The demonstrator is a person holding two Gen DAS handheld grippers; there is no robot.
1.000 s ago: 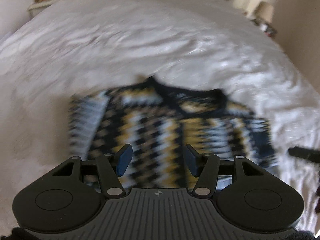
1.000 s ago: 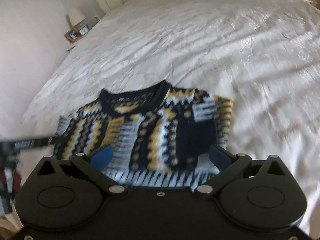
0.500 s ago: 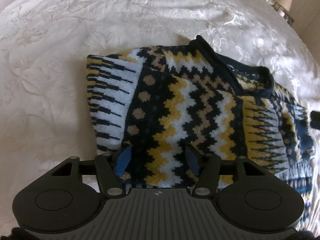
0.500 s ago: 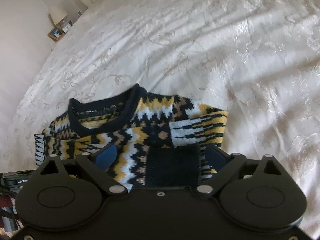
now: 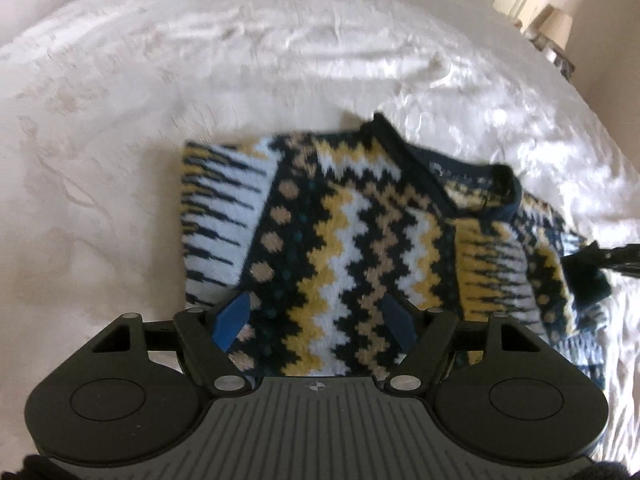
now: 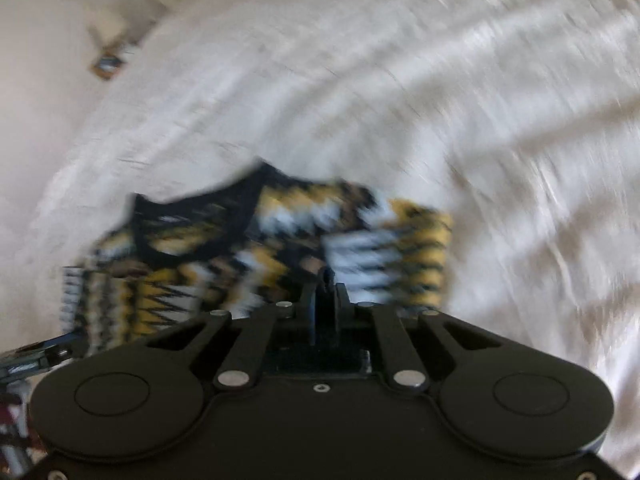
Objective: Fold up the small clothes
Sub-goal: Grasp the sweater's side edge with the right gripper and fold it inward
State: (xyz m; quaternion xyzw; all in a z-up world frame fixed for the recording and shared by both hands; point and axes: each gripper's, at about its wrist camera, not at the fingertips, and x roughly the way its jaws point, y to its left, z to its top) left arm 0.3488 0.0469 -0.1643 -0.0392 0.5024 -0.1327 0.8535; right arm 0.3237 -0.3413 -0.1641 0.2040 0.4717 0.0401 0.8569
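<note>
A small knitted sweater (image 5: 360, 220) in navy, yellow and white zigzags lies partly folded on the white bed (image 5: 240, 60), collar toward the far side. My left gripper (image 5: 314, 318) hovers over its near left hem. Its jaws are opening, the blue pads apart and not pressing, with knit showing between them. The right wrist view is blurred. There my right gripper (image 6: 327, 280) is shut, its fingers pinched together on the sweater (image 6: 280, 232) at its near right part. The right gripper (image 5: 600, 256) also shows at the left wrist view's right edge, holding dark knit.
White embossed bedspread (image 6: 440, 80) spreads on all sides of the sweater. A bedside lamp (image 5: 556, 28) stands beyond the bed's far right corner. A small picture frame (image 6: 106, 62) sits on a stand at the far left in the right wrist view.
My right gripper's jaws went from wide open to shut on the sweater's right part. My left gripper's jaws spread wider over the near hem.
</note>
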